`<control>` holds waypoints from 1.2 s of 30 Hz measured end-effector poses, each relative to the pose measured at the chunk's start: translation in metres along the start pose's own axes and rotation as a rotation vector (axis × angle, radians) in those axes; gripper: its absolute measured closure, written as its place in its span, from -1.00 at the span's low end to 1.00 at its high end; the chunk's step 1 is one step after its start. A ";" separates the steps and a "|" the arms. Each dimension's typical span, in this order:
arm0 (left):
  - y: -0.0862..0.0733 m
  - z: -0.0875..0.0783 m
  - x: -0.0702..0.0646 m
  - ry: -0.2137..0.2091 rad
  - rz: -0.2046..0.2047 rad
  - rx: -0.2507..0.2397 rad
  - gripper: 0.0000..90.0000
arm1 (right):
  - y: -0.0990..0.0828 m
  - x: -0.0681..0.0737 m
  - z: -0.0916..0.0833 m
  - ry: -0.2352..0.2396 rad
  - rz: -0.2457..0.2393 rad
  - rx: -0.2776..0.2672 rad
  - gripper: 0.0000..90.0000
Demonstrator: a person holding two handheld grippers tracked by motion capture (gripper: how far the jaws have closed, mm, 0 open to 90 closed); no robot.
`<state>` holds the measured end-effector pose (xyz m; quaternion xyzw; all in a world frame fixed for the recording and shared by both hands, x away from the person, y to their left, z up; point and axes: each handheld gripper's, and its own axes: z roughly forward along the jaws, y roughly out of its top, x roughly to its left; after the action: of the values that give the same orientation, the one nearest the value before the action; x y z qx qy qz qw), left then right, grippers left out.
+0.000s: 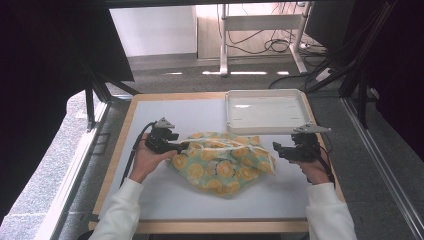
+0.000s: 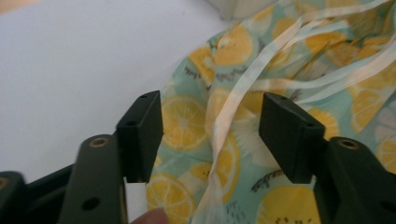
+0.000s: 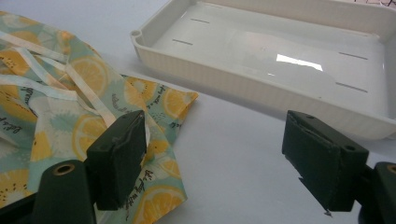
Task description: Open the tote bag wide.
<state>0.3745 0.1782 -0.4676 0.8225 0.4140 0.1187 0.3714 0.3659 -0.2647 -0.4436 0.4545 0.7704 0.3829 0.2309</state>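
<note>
Work in hand: handling a crumpled lemon-print cloth (image 1: pixel 222 162) with pale ribbon ties, lying on the white table (image 1: pixel 165 200).

Cloth position: middle of the table, just in front of the empty white tray (image 1: pixel 265 111), apart from it. The heap runs mainly left to right across the table.

Left gripper (image 1: pixel 181 146): at the cloth's left edge, pointing right into it. In the left gripper view the jaws stand spread (image 2: pixel 210 135) with a fold of cloth and a ribbon tie (image 2: pixel 233 100) between them; the pads do not yet press on the fabric. Not pinching.

Right gripper (image 1: pixel 276 148): just beside the cloth's right edge, pointing left toward it. In the right gripper view the jaws are spread (image 3: pixel 215 158); the cloth's corner (image 3: pixel 180 100) lies by the left-hand jaw, bare table between the jaws. Holding nothing.

Key relation: the cloth lies between the two grippers, each facing inward along the heap's long axis. The left gripper is the nearer, already straddling fabric; the right sits off the edge.

Next move, judged: the left jaws only need to close where they stand to take the fold. The ribbon running between the jaws may be caught with it or slip out alone.

Right side, judged: must shift toward the cloth's corner before it can grip.
</note>
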 end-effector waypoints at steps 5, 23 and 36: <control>-0.003 0.005 0.002 -0.036 -0.011 0.028 0.46 | 0.000 -0.001 0.000 -0.003 0.000 0.002 -0.51; -0.002 -0.010 0.000 -0.111 -0.018 -0.049 0.97 | 0.004 0.002 -0.005 -0.003 -0.004 -0.020 -0.47; -0.001 -0.018 0.000 -0.132 -0.029 -0.097 0.98 | 0.010 0.007 -0.005 0.022 -0.018 -0.032 -0.44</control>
<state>0.3647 0.1881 -0.4556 0.8035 0.3943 0.0785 0.4389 0.3640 -0.2572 -0.4325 0.4394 0.7709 0.3979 0.2329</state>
